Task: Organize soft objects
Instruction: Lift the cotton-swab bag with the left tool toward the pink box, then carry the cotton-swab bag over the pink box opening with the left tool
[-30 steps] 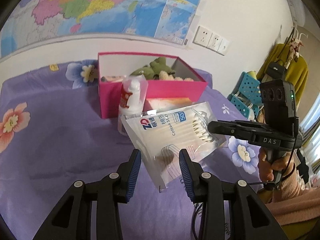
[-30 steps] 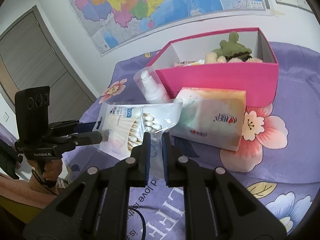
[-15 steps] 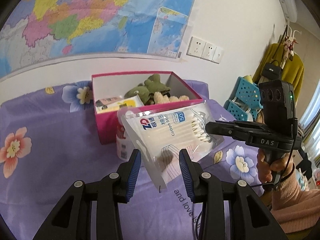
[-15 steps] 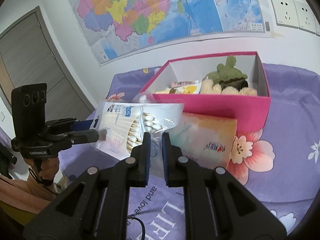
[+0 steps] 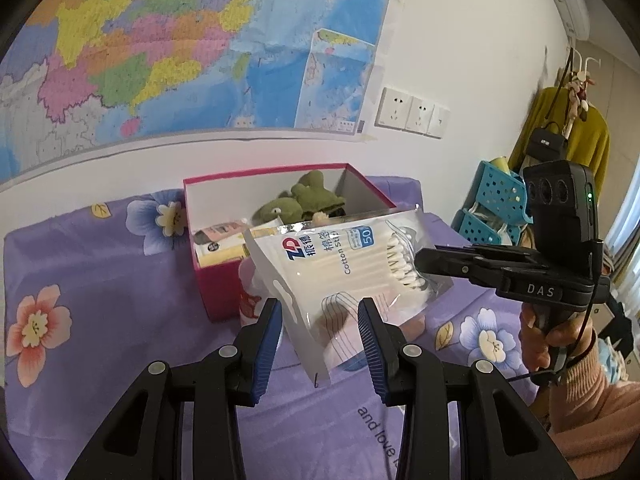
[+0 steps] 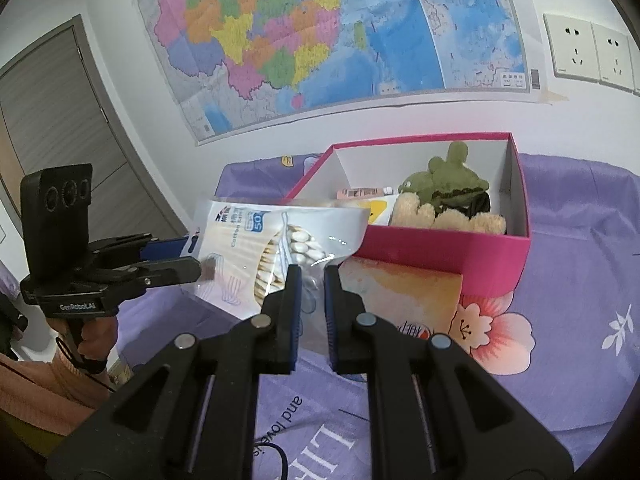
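Purple flowered cloth [image 6: 580, 208] spreads below both grippers. Ahead of them sits a pink box [image 6: 448, 250] holding a green plush [image 6: 444, 178]. A clear bag of cotton swabs [image 5: 352, 264] hangs in the air before the box, pinched at opposite ends by the left gripper [image 5: 319, 320] and the right gripper [image 6: 308, 286].

Swab pack [image 5: 344, 276] hangs before the box [image 6: 440, 250]; plush toys [image 6: 444, 196] inside, tissue pack [image 6: 404, 296] in front
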### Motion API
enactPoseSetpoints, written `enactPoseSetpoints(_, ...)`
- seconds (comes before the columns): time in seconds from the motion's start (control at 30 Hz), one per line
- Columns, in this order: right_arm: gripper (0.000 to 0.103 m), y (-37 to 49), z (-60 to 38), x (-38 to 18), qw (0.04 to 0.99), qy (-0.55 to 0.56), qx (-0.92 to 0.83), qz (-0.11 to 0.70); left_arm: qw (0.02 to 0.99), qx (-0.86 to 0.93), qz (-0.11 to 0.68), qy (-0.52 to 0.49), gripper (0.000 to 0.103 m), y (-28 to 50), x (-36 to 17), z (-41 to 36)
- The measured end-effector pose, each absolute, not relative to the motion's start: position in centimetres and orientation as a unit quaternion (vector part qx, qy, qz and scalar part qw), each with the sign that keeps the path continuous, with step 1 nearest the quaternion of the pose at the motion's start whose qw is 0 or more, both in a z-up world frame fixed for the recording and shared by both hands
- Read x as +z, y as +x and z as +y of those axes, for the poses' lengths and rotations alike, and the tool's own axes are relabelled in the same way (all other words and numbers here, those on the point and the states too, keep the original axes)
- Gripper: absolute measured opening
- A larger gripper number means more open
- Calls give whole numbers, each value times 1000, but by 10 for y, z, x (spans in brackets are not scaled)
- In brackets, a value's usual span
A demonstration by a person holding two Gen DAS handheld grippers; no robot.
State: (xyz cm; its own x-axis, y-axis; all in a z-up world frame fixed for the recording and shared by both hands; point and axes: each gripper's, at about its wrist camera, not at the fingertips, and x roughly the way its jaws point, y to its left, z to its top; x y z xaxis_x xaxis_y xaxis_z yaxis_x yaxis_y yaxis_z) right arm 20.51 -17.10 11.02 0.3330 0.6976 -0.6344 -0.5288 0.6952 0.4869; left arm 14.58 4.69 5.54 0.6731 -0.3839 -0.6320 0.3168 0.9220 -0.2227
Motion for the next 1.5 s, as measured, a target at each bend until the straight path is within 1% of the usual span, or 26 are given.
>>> enactPoseSetpoints(0.7,14,243,-170,112,818,100,372,428,918,-178,352,-42,39,182,62,45)
enactPoseSetpoints(1.5,14,263,-171,108,820,108,366,427,917,-164,362,-40,39,208,57,42)
